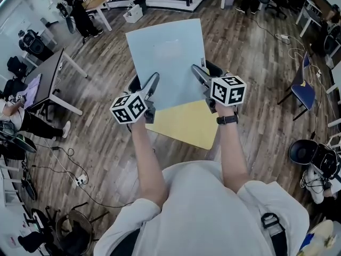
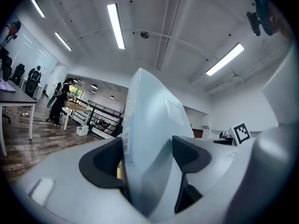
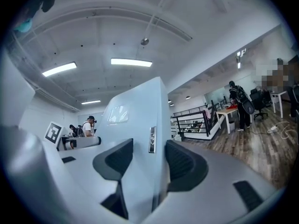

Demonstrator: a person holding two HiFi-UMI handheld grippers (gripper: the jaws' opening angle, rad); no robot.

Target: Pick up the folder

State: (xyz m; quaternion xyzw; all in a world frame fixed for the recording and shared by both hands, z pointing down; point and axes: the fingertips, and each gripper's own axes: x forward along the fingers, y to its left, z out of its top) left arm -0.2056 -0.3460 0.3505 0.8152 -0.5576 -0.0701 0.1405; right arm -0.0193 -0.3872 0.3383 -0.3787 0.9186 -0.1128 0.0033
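A pale blue folder (image 1: 168,57) hangs flat in the air over the wooden floor, held at its near corners. My left gripper (image 1: 151,85) is shut on its left edge and my right gripper (image 1: 199,74) is shut on its right edge. In the left gripper view the folder (image 2: 149,125) stands edge-on between the dark pads (image 2: 100,164) of that gripper (image 2: 147,155). The right gripper view shows the folder (image 3: 135,120) clamped the same way in the right gripper (image 3: 149,160). A yellow sheet (image 1: 186,124) shows under the folder's near edge; I cannot tell whether it is part of the folder.
A dark desk (image 1: 50,76) stands at the left and a blue chair (image 1: 303,92) at the right. Cables (image 1: 69,167) lie on the floor at the lower left. A person (image 1: 80,15) stands by a wooden table at the back left.
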